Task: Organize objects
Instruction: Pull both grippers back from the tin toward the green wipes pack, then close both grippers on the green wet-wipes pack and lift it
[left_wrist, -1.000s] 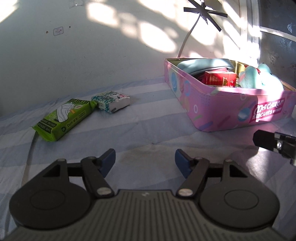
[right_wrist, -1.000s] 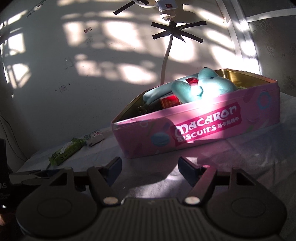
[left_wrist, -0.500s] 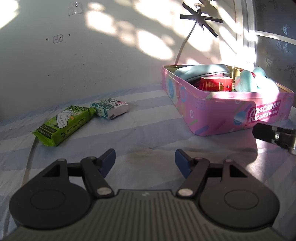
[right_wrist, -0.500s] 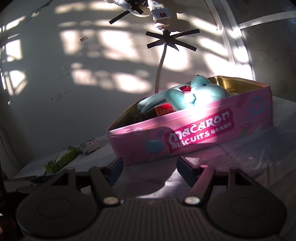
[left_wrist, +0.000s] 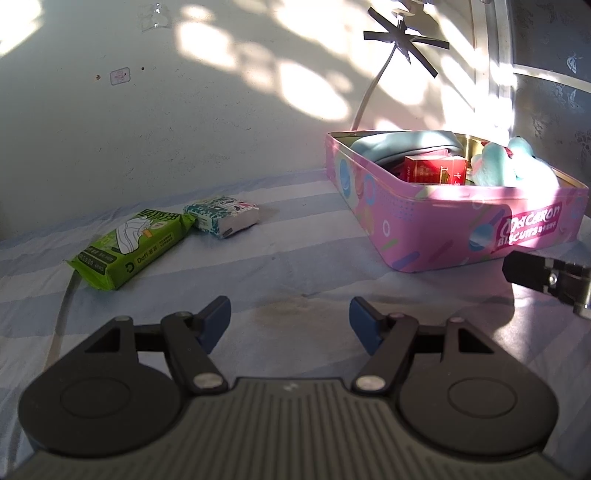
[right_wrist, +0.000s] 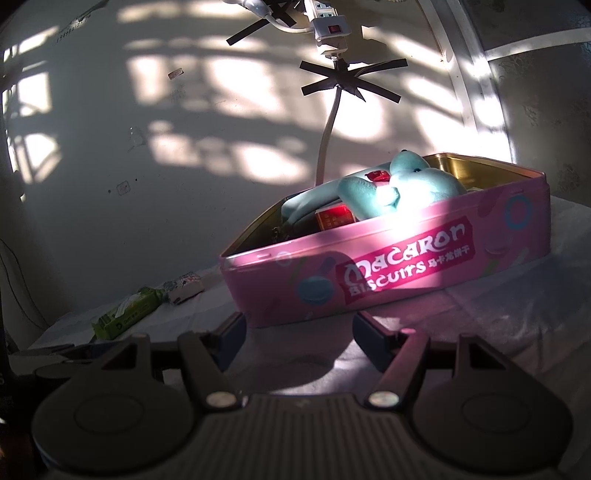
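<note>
Nearby, pink tin (left_wrist: 436, 229), green packet (left_wrist: 133, 247), grippers empty

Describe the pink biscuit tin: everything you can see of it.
The pink biscuit tin is a rectangular, lidless box that looks like metal, gold inside, with rounded corners. Its pink walls carry blue circles, coloured dashes and a red label reading "Macaron Biscuits". It sits flat on the striped cloth near the wall, partly in sunlight. Inside lie a light blue plush toy, a red box and a grey-blue pouch. Neither gripper touches it.
</note>
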